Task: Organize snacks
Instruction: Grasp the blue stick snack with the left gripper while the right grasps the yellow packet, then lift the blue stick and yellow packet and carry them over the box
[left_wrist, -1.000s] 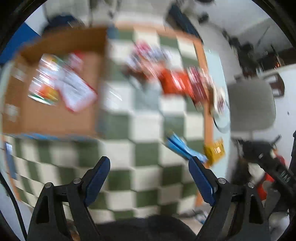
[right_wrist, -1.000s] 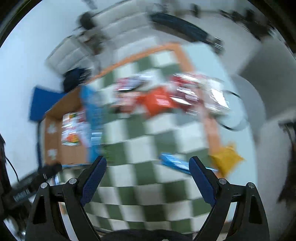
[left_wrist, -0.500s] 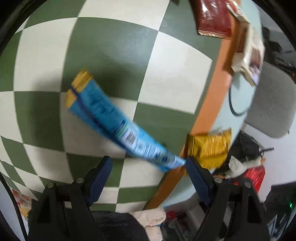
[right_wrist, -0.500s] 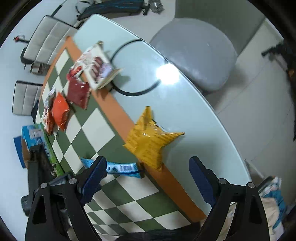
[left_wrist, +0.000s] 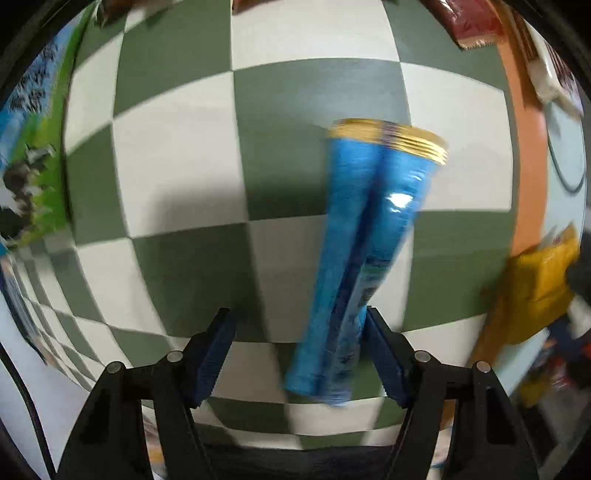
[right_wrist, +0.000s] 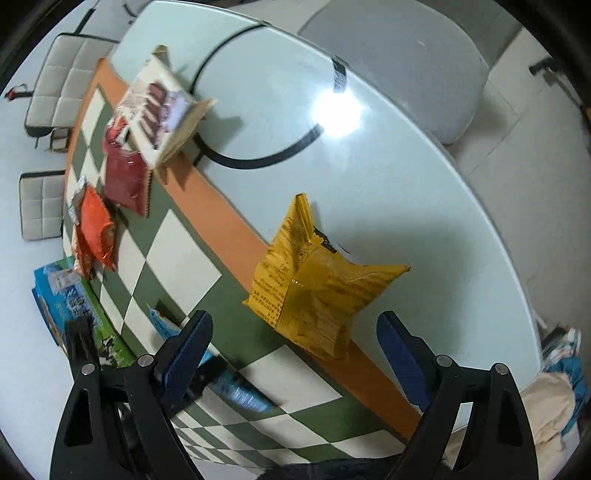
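A long blue snack packet (left_wrist: 364, 251) with a gold end lies on the green-and-white checkered cloth (left_wrist: 177, 166). My left gripper (left_wrist: 299, 350) is open low over it, the packet's near end just inside the right finger. A yellow snack bag (right_wrist: 314, 291) lies across the cloth's orange border; my right gripper (right_wrist: 291, 354) is open just in front of it, apart from it. The blue packet (right_wrist: 236, 391) and the left gripper show at the lower left of the right wrist view.
Red (right_wrist: 123, 177) and orange (right_wrist: 96, 229) snack bags and a white open packet (right_wrist: 159, 110) lie farther along the cloth. A blue-green box (right_wrist: 74, 310) stands at the left. A grey chair (right_wrist: 406, 59) is beyond the glass table (right_wrist: 406, 177).
My left gripper swung and dropped closer to the blue packet, which now lies lengthwise between the fingers. My right gripper closed in on the yellow bag.
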